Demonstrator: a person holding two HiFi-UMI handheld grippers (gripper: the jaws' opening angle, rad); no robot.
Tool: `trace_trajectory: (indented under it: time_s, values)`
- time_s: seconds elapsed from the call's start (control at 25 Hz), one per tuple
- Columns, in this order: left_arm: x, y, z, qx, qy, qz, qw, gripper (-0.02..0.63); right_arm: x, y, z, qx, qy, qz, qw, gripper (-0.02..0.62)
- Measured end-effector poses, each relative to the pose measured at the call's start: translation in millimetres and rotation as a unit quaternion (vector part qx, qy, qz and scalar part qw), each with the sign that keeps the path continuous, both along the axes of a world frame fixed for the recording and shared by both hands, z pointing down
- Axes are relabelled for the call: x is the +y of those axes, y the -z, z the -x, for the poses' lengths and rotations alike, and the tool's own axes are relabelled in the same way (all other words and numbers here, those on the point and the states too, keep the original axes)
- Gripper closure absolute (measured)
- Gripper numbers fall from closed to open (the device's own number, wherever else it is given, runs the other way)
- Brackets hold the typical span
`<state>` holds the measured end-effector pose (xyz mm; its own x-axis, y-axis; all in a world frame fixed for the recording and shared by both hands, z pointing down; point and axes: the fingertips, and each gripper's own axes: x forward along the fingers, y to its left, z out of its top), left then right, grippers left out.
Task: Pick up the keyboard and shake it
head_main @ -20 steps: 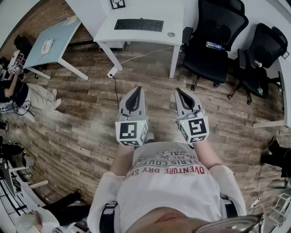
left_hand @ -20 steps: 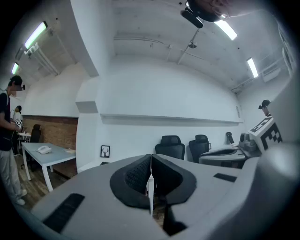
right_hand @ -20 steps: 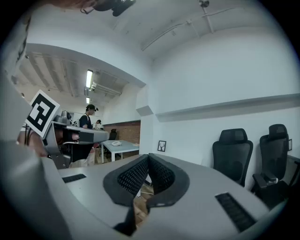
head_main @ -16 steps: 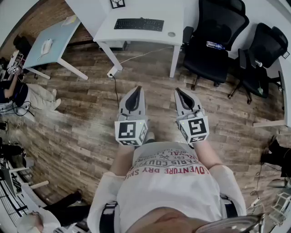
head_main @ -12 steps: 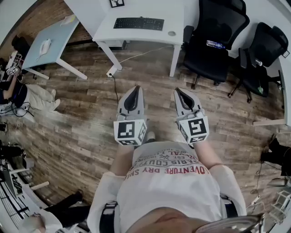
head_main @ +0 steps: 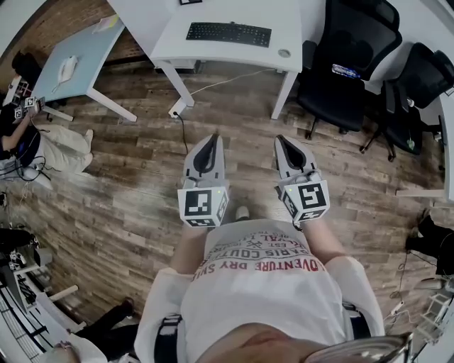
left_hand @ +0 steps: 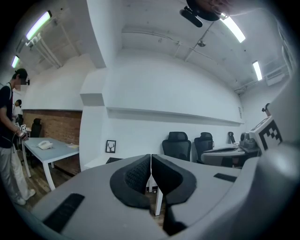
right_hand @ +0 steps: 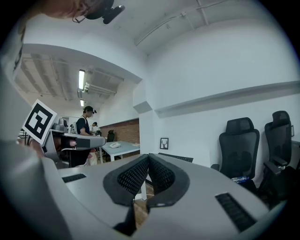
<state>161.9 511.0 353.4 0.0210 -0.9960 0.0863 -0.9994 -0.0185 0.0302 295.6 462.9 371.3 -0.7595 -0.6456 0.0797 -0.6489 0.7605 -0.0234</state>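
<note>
Approach step here, nothing's been picked up yet. The flat black keyboard (head_main: 228, 33) lies on the white rectangular desk (head_main: 284, 21) at the far side of the room. It's well apart from both grippers, with bare wood-plank floor (head_main: 128, 177) between the person and the desk.

The left gripper (head_main: 211, 140) and the right gripper (head_main: 281, 141) are held out side by side in front of the person's body, pointing toward the desk. In each gripper view the ribbed black pads are pressed together with nothing between them, so both are closed and empty.

Best guess at the next move: the person has to walk up to the desk and spread both sets of jaws. Then they'd come in on the keyboard's left and right ends. It's long and thin, so a hold at both ends looks like the safest way to lift and shake it without it tipping. The black office chair (head_main: 340, 64) just right of the desk doesn't look like it's in the way.

Compared with a bit under a second ago, the desk and keyboard sit slightly further right in the head view, so the head has turned or the person has shifted a little. The grippers hold much the same pose, closed like before.
</note>
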Motion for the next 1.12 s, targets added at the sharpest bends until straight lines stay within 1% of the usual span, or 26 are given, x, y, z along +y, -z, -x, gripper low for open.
trace_trajectory:
  time_s: [0.2, 0.4, 0.48, 0.56, 0.68, 0.84, 0.96, 1.04, 1.12]
  values:
    - [-2.2, -10.2, 50.7, 0.0, 0.021, 0.007, 0.9998, 0.578, -6.7, -5.3, 46.5, 0.009, 0.013, -0.001, 1.0, 0.571]
    - [-15.3, -20.3, 78.2, 0.01, 0.047, 0.009, 0.9988, 0.578, -31.9, -12.1, 75.5, 0.013, 0.036, 0.0, 0.999, 0.571]
    - [-29.0, -22.3, 88.5, 0.003, 0.061, 0.011, 0.9981, 0.578, -51.9, -14.4, 84.6, 0.012, 0.041, 0.003, 0.999, 0.571]
    - [-44.1, -26.6, 96.6, -0.015, 0.077, 0.016, 0.9968, 0.578, -73.7, -20.0, 93.7, 0.008, 0.05, 0.007, 0.999, 0.571]
    - [-76.4, -31.7, 106.8, -0.029, 0.096, 0.02, 0.9948, 0.578, -113.0, -26.1, 108.5, 0.005, 0.069, 0.009, 0.998, 0.57]
    - [-133.3, -27.6, 125.7, -0.027, 0.127, 0.023, 0.9913, 0.578, -178.2, -17.8, 133.3, 0.0, 0.103, 0.008, 0.995, 0.571]
    - [-178.0, -17.6, 134.0, -0.014, 0.144, 0.02, 0.9892, 0.578, -230.4, -3.8, 142.8, 0.0, 0.123, 0.002, 0.992, 0.571]
    - [-208.9, -14.4, 140.2, -0.01, 0.165, 0.017, 0.9861, 0.578, -268.5, -0.6, 146.9, 0.006, 0.13, -0.003, 0.991, 0.57]
    - [-241.6, -11.8, 141.4, -0.019, 0.176, 0.017, 0.984, 0.578, -305.7, 0.1, 149.4, 0.014, 0.131, -0.004, 0.991, 0.571]
